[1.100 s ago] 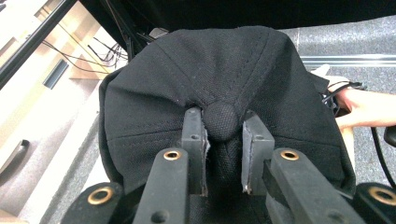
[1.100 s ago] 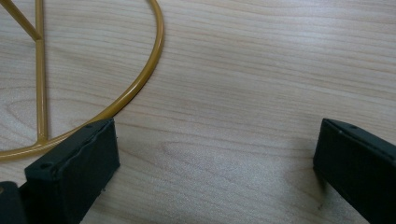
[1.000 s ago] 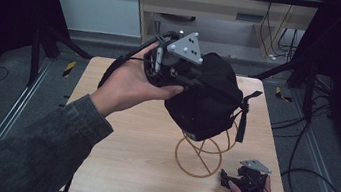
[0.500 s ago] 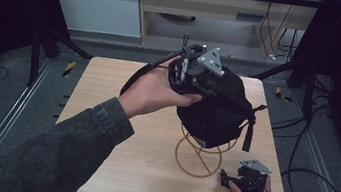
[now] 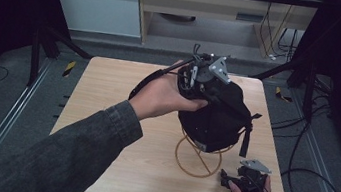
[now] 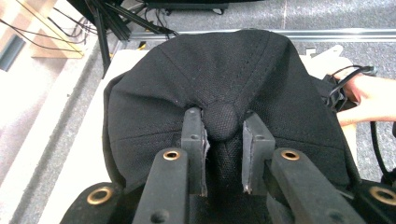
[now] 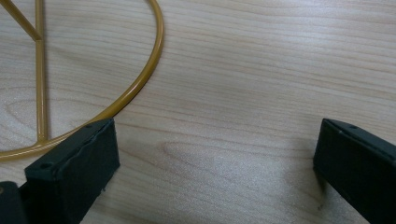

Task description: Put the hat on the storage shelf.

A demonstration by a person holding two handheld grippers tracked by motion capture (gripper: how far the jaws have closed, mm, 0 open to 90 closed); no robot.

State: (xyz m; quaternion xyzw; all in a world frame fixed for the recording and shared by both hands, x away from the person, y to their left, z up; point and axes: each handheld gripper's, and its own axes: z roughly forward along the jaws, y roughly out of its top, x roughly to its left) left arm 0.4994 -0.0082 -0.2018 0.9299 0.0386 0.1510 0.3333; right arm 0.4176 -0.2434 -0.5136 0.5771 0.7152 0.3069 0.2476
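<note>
A black cap [image 5: 218, 115] hangs over a gold wire stand [image 5: 199, 156] near the middle of the wooden table [image 5: 107, 97]. My left gripper [image 5: 200, 77] is at the cap's top, held by a hand in a grey sleeve. In the left gripper view its jaws are shut on the cap's crown button [image 6: 222, 120], with the cap's fabric [image 6: 224, 70] bunched around it. My right gripper [image 5: 242, 179] rests low on the table at the front right, beside the stand's ring base [image 7: 140, 86]. Its jaws stand wide open over bare wood, the left fingertip [image 7: 77, 163] close to the ring.
The table's front edge lies just below the right hand. Black cables [image 5: 308, 181] trail off the table's right side onto the grey floor. A wooden cabinet [image 5: 221, 7] and black frame legs [image 5: 44, 43] stand beyond the far edge.
My left gripper and the cap have shifted to the right and down over the stand. The right gripper has stayed put.
</note>
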